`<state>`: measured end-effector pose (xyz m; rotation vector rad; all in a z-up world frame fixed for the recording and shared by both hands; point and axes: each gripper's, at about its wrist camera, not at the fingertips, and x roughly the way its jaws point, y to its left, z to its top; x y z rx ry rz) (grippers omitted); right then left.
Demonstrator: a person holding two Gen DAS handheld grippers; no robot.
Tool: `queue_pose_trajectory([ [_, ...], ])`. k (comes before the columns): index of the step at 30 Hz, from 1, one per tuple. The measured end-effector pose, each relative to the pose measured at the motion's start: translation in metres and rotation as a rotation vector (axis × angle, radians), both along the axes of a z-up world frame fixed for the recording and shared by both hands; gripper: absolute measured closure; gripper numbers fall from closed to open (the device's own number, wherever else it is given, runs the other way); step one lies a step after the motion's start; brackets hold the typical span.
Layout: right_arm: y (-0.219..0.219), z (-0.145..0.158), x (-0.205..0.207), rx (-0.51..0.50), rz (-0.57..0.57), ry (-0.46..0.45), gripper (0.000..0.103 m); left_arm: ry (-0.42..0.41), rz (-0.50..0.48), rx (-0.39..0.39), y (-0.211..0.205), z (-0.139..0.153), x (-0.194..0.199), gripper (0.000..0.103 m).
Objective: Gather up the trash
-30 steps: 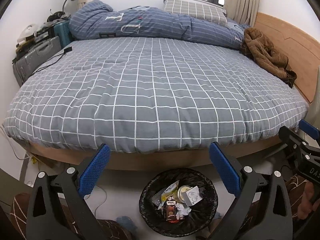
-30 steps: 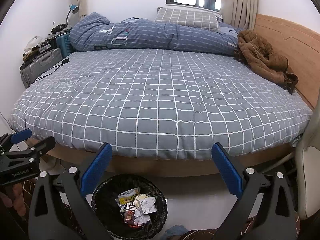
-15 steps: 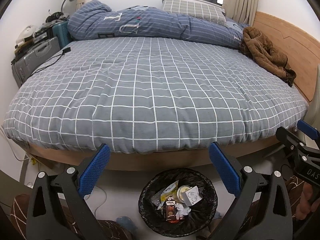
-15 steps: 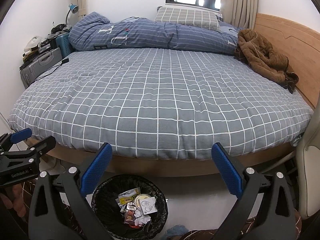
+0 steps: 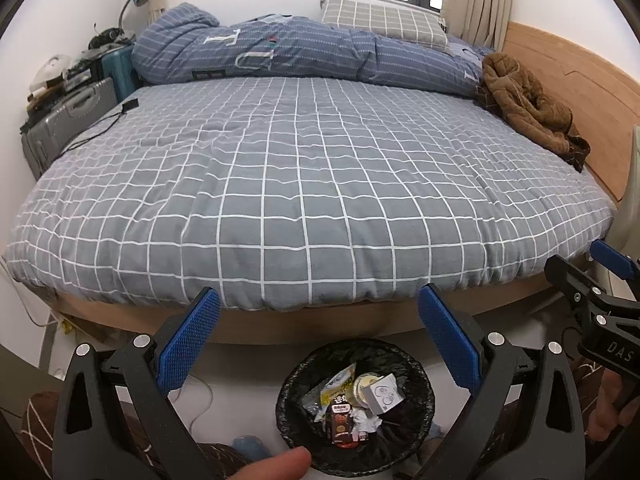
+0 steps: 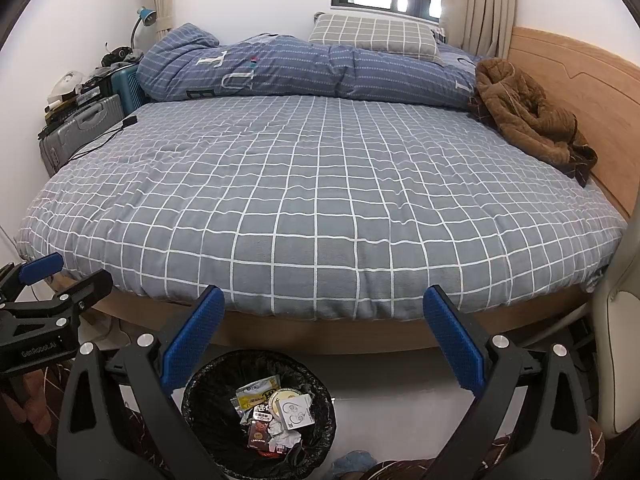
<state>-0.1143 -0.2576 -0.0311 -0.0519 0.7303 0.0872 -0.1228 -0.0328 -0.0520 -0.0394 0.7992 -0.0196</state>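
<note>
A round trash bin lined with a black bag stands on the floor at the foot of the bed; in the right wrist view the bin sits lower left. Inside lies trash: wrappers, a small white box, a round lid, crumpled paper, also seen as trash. My left gripper hangs open above the bin with nothing between its blue pads. My right gripper is open too, empty, just right of the bin. Each gripper appears at the edge of the other's view.
A bed with a grey checked cover fills the view, with a rolled blue duvet, a pillow and a brown jacket. Suitcases stand at the left wall. A wooden headboard runs along the right. A fingertip shows at the bottom.
Both grippers stay open and nearly still. The left view has tilted slightly, and a fingertip has come into it at the bottom edge.
</note>
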Motion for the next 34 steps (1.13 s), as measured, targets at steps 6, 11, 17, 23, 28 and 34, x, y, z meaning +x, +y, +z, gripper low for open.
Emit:
queue_pose_trajectory([
  [6,0.0001,-0.0011,0.0007,-0.002,0.001,0.001,0.008,0.018,0.010,-0.007,0.0018,-0.0021,0.0026,0.006],
  [11,0.0004,-0.0014,0.0009,-0.002,0.000,0.002,0.008,0.017,0.011,0.024,-0.0019,-0.0013,0.0034,0.006],
  [17,0.0001,-0.0020,0.0012,-0.001,0.000,0.003,0.008,0.015,0.011,0.019,-0.0020,-0.0006,0.0038,0.006],
  [23,-0.0001,-0.0019,0.0013,0.000,0.001,0.002,0.008,0.006,0.011,0.021,-0.0028,0.0009,0.0006,0.006],
  [28,0.0005,-0.0032,0.0010,0.002,0.001,0.003,0.008,0.014,0.015,0.017,-0.0009,0.0010,0.0021,0.006],
  [34,0.0064,-0.0038,-0.0006,-0.001,0.012,-0.001,0.008,0.002,0.031,0.021,-0.0002,0.0033,0.0016,0.006],
])
